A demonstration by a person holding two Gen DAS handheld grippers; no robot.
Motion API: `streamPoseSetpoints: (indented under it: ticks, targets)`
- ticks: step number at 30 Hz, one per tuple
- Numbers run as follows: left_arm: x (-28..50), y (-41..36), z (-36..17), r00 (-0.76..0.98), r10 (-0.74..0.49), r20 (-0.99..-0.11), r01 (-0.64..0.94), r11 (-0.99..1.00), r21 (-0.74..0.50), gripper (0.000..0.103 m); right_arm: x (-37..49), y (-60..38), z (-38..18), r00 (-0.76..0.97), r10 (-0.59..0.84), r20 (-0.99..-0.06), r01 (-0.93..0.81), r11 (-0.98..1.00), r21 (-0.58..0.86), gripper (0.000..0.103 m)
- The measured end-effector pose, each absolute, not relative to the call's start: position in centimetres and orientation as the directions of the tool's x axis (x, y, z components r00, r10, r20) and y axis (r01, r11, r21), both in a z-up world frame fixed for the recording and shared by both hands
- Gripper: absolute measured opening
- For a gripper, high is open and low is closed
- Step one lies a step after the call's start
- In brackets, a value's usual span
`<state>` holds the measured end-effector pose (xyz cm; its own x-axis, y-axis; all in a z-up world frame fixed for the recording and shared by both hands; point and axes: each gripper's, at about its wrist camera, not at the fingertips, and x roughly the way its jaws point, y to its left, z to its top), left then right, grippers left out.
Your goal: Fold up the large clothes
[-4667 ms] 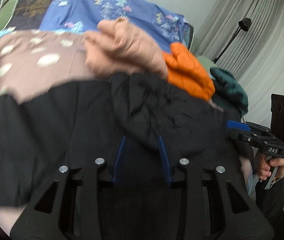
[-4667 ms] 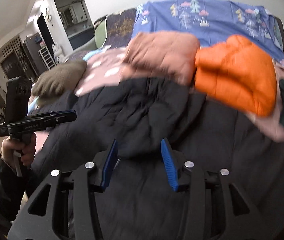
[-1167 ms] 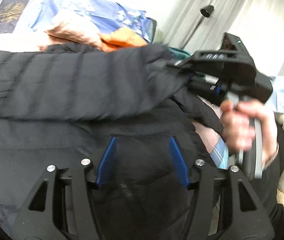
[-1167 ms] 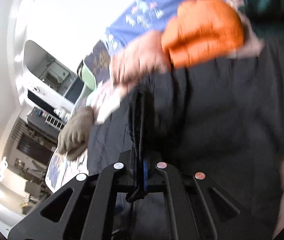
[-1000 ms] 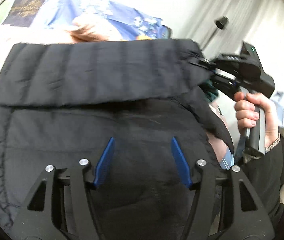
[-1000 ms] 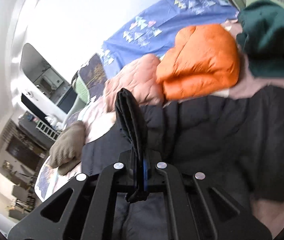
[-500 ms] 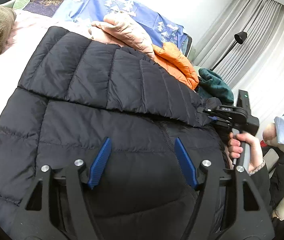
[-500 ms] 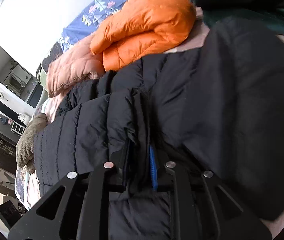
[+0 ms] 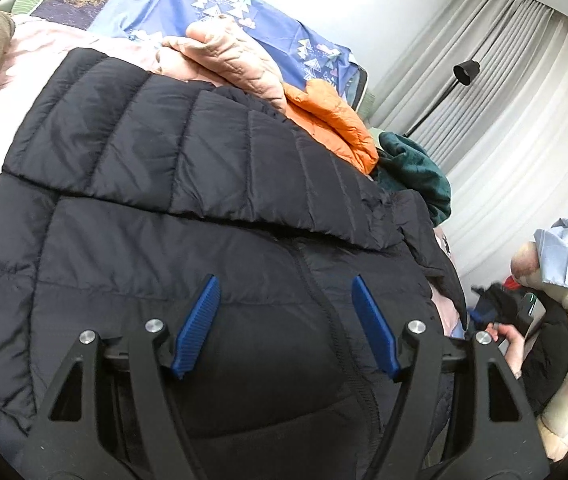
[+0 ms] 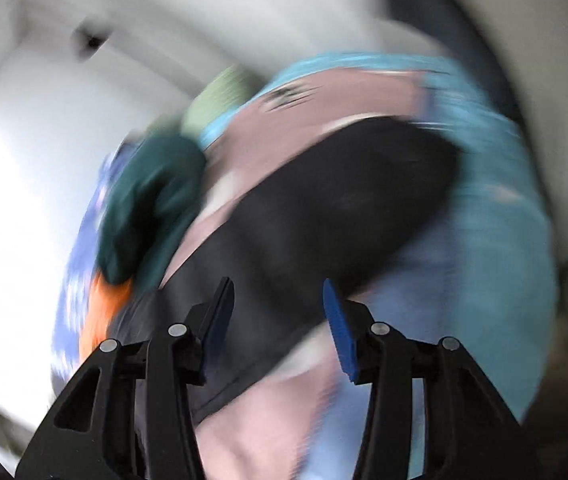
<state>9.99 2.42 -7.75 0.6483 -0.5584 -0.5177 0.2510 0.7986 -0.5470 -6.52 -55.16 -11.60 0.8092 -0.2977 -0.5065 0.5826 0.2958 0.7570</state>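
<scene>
On the bed, at 12 o'clock of the left gripper [image 9: 286,326], lies the black puffer jacket [image 9: 188,216], sleeve folded across. Both tongs are spread, nothing pinched; the right gripper [image 10: 278,320] has just been opening. We judge the slick sleeve may slide back unpinned.

Black left gripper [image 9: 285,300] frame with 2 ribbed blue pads; 4 silver screws.

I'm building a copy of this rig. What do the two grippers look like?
Both match: the left gripper and right gripper have black, cut-out frames with silver bolt heads and flat blue ribbed pads. The hand at right wears a black sleeve.
</scene>
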Motion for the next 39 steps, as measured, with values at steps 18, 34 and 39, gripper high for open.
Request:
streamPoseSetpoints:
  ticks: [18,34,39]
  targets:
    - [10.2,2.4,-8.1,0.644,-0.548,-0.534,0.237,0.806,-0.542,0.070,-8.4,-61.7,-16.9,0.802,-0.404,-0.441,0.469,-0.032,0.883,0.023]
    - [10.6,1.2,-3.8,0.664,-0.603,-0.443,0.323,0.765,-0.558,0.069,-4.1,-53.8,-0.7,0.892,-0.427,-0.148,0.398,0.587,0.705,0.003]
    - [10.9,0.6,-0.5,0.673,-0.641,-0.369,0.387,0.731,-0.562,0.070,-0.4,-45.5,4.5,0.990,-0.134,-0.045,0.134,0.782,0.608,0.003]
